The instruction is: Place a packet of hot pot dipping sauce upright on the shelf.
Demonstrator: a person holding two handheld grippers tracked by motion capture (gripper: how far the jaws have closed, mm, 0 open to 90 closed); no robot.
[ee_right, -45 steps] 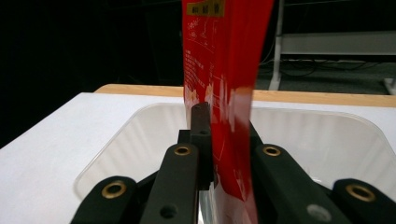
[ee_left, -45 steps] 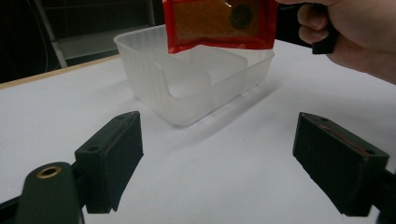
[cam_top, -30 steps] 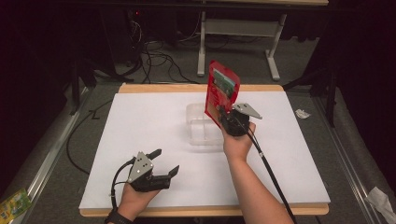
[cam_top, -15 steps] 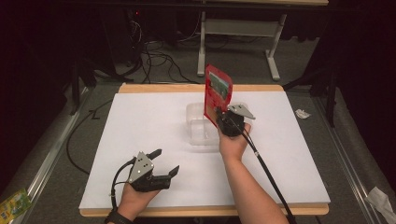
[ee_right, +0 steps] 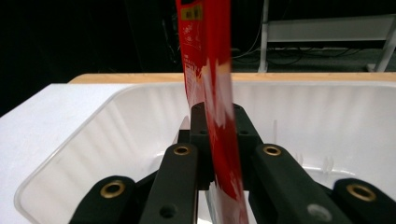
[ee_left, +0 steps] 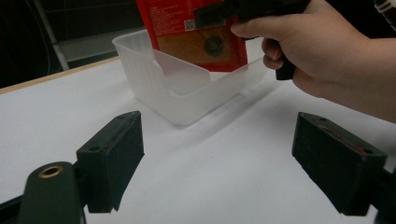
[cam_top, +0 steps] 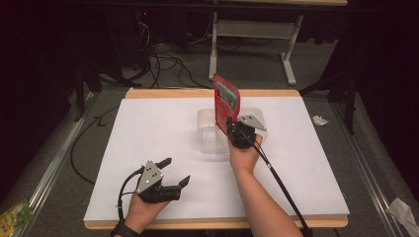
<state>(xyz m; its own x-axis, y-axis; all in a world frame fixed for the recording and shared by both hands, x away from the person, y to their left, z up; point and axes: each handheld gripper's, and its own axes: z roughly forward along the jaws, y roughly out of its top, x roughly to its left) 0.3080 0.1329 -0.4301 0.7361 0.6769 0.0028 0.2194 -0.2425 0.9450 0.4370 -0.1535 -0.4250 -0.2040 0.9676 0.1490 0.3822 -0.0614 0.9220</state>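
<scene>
A flat red pouch [cam_top: 226, 101] stands upright, its lower end held inside a clear plastic tub [cam_top: 207, 129] on the white table top. My right gripper [cam_top: 232, 126] is shut on that pouch [ee_right: 211, 79], whose edge runs up between the jaws above the tub's white inside [ee_right: 116, 135]. My left gripper [cam_top: 173, 173] rests low at the front left, open and empty, well apart from the tub. In the left gripper view its two pads [ee_left: 114, 154] stand wide apart, with the tub [ee_left: 159, 88] and the pouch [ee_left: 205, 32] beyond them.
The white board [cam_top: 148, 123] lies on a wooden table with its edge [cam_top: 168, 93] at the back. A table frame [cam_top: 252, 29] and cables [cam_top: 163, 54] sit on the floor behind. A crumpled scrap [cam_top: 319, 120] lies off the right side, a packet [cam_top: 12, 217] at bottom left.
My right gripper has carried the red pouch a little left and down, into the tub. The left gripper has stayed where it was.
</scene>
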